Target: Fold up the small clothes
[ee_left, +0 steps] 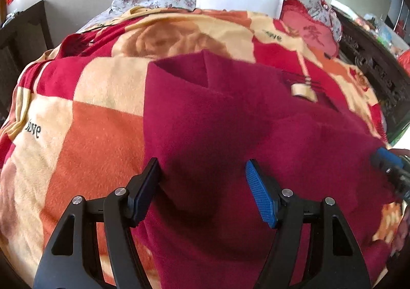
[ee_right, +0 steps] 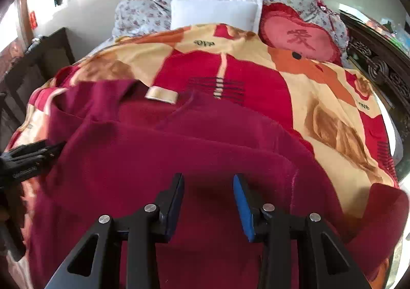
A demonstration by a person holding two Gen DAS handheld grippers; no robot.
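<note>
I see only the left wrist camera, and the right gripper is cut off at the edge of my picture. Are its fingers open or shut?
Observer: Open. The right gripper holds nothing; its fingers stand apart over the maroon garment.
Operator: Does the garment continue to the right of that gripper?
Observer: Yes. Past a stitched seam, another maroon part lies further right, beside the patterned blanket.
</note>
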